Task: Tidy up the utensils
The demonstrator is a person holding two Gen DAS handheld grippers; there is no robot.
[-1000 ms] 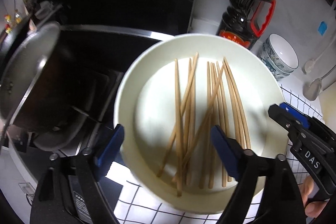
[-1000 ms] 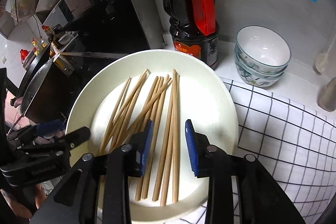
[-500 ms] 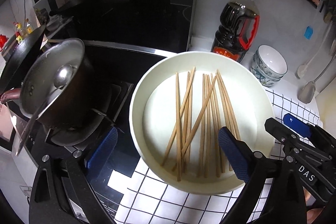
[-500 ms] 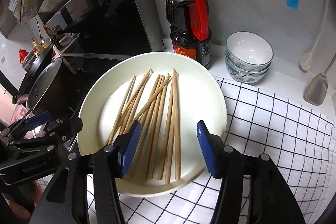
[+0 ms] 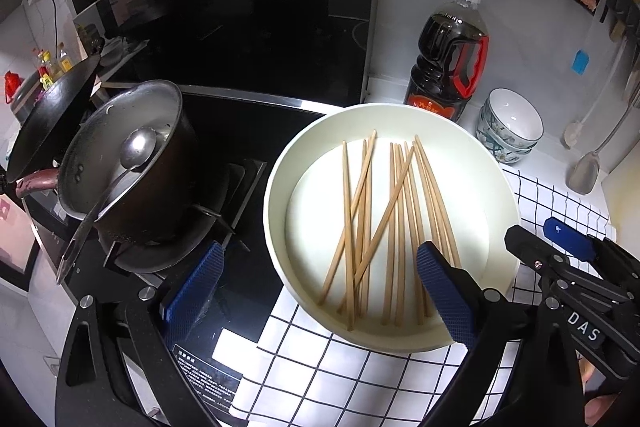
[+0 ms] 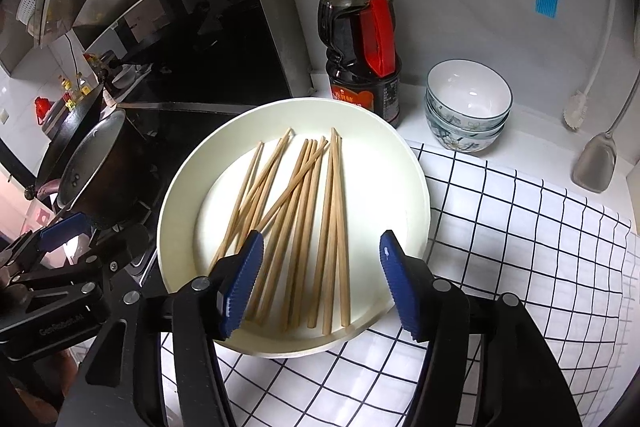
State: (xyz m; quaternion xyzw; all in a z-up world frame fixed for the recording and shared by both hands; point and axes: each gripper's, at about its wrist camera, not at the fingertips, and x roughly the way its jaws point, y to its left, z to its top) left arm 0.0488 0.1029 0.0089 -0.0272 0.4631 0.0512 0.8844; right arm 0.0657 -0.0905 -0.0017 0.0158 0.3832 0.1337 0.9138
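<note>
Several wooden chopsticks (image 5: 394, 223) lie loosely crossed in a white round plate (image 5: 280, 163) on a checked cloth. They also show in the right wrist view (image 6: 304, 219), in the plate (image 6: 408, 187). My left gripper (image 5: 316, 287) is open and empty, above the plate's near left rim. My right gripper (image 6: 320, 283) is open and empty, above the plate's near edge. The right gripper shows in the left wrist view (image 5: 568, 259) at the plate's right. The left gripper shows in the right wrist view (image 6: 60, 251) at the plate's left.
A dark pot with a ladle (image 5: 128, 163) stands on the stove, left of the plate, with a wok (image 5: 48, 115) behind. A soy sauce bottle (image 6: 362, 55) and stacked bowls (image 6: 466, 107) stand behind the plate. A spatula (image 6: 596, 163) leans at the wall. The checked cloth (image 6: 520, 247) covers the counter.
Both grippers have pulled back and up from the plate. The right gripper's jaws have opened wider. The chopsticks and plate have not moved.
</note>
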